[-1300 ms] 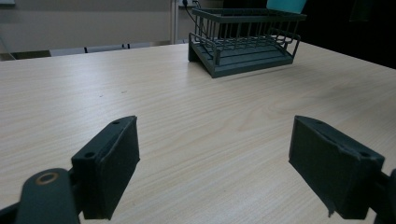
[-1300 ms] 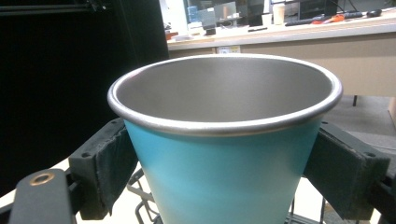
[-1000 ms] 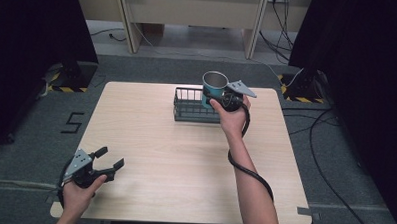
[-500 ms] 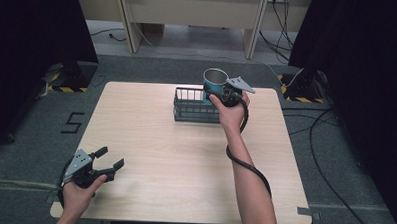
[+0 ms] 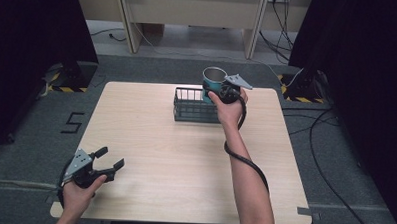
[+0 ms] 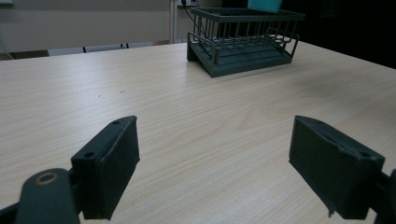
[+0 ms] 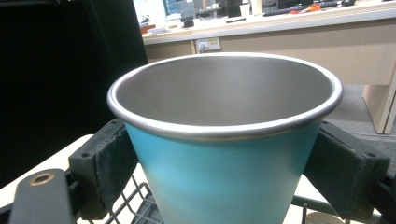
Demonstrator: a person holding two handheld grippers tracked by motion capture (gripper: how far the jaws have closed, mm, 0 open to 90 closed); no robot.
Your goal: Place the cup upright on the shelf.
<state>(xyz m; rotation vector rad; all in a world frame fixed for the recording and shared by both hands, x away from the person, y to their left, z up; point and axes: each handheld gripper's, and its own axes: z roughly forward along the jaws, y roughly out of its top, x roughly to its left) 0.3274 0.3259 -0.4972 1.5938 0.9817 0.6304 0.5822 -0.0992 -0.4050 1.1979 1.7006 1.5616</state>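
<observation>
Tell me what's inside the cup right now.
The cup, held in the right gripper over the wire rack, shows only bare metal wall inside. Its bottom is hidden below the near rim, so something small lying there can't be ruled out.

The cup point(image 5: 213, 81) is being held above the rack point(image 5: 194, 106), which is being carried at the counter's point(image 5: 185, 156) far side.

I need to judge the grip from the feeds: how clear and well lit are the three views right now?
High view: even light, slightly soft, black curtains swallow both sides. Right gripper view: the teal metal cup with a steel rim is sharp, with mild sheen on its rim; the background is blurry. Left gripper view: the pale wooden table is crisp, the dark wire basket slightly soft.
</observation>
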